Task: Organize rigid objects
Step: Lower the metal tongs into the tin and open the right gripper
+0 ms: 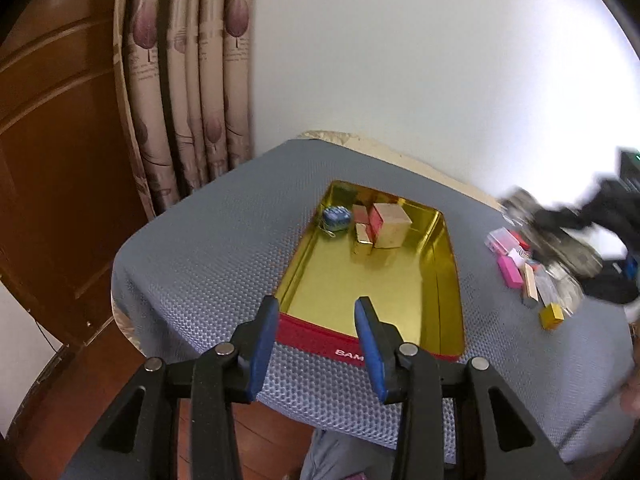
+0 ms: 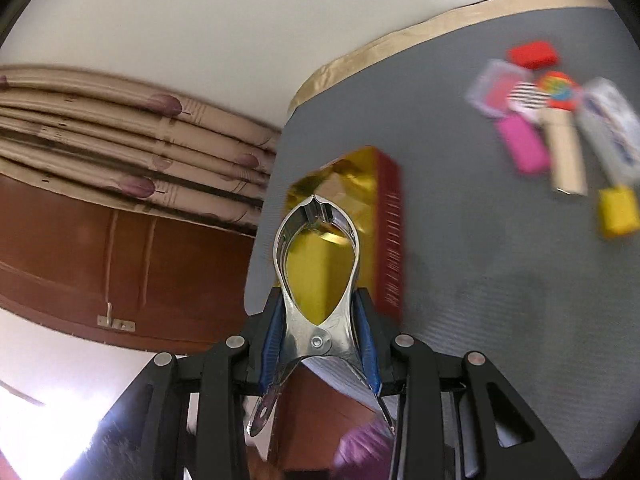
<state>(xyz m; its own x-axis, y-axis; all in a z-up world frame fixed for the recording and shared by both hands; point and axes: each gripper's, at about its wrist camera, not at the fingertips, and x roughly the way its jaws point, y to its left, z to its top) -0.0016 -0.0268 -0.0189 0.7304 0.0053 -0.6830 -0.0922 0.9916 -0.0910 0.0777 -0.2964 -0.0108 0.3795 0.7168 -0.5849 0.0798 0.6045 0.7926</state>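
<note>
The metal clip (image 2: 316, 268) sits clamped between the fingers of the right gripper (image 2: 318, 320), which press on its two handles; its own toothed tips meet at the front, so it is held shut and carries nothing. It hangs in the air in front of the gold tin (image 2: 344, 216), whose red side shows just behind it.

The left gripper (image 1: 316, 312) hovers at the tin's near red edge with its fingers apart and nothing between them. From that view the tin (image 1: 448, 240) lies open on the grey table (image 1: 200, 264) and already holds a blue round piece (image 1: 336, 218), a large wooden block (image 1: 390, 226) and a small block (image 1: 362, 236) at its far end. The near half of the tin is bare.

Well apart to the right, a heap is waiting on the table: a pink eraser (image 2: 522, 148), a red piece (image 2: 534, 54), a clear case (image 2: 494, 90), a wooden stick (image 2: 566, 156) and a yellow cube (image 2: 618, 210).

The risks, as I judge them: the clip is smooth and springy, and the fingers grip only its handles, so a harder squeeze could spread its tips or make it twist out sideways. Both views are blurred, which suggests quick motion; a fast drop could make the clip bounce off the tin's slick floor or knock the blocks. The left gripper near the rim could also nudge the light tin.
</note>
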